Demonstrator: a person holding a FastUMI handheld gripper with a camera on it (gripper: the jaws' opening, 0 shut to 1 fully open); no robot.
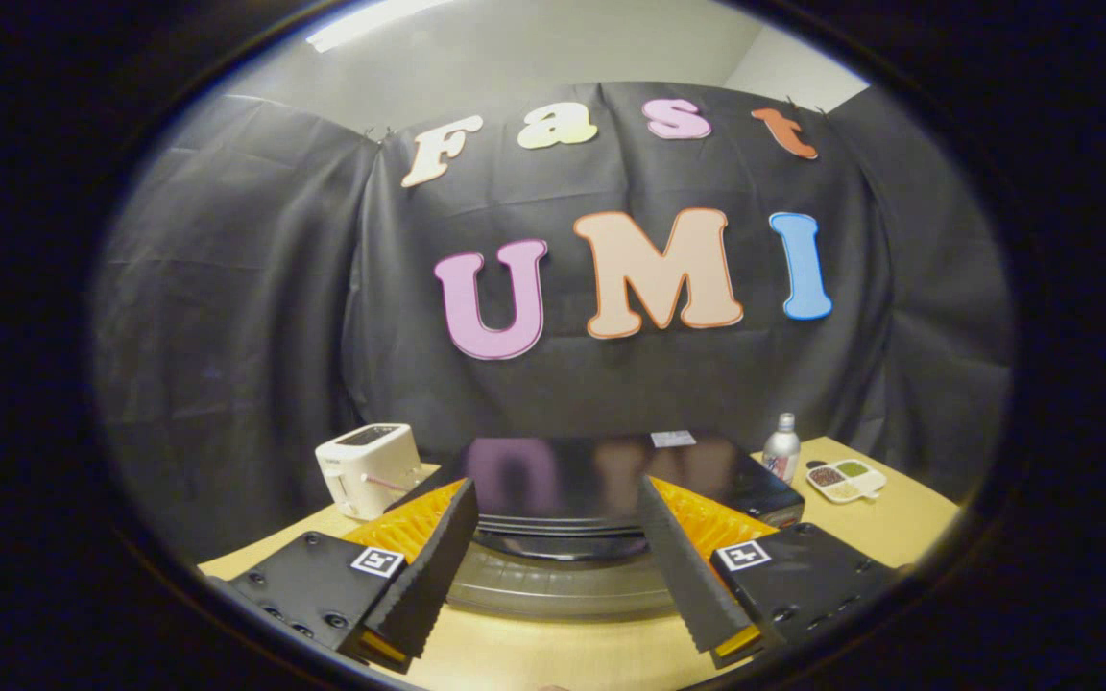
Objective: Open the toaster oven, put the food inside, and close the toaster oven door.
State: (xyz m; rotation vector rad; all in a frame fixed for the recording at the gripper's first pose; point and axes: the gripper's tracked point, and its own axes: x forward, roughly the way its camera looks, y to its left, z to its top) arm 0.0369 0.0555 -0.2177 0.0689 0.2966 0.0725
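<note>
The toaster oven [601,465] stands close in front of me on the wooden table, with a glossy black top that mirrors the wall. A grey curved bar [553,587] runs across its front below the top edge; it looks like the door handle. My gripper [553,489] is open, its two black ridged fingers spread wide. The fingertips [457,504] reach up to the oven's front top edge, and the grey bar lies between the fingers. Neither finger visibly presses on anything.
A white slot toaster [369,468] sits to the left of the oven. To its right stand a small silver bottle [781,448] and a white divided dish [846,480] with small foods. The table [899,528] ends just beyond them at the black cloth wall.
</note>
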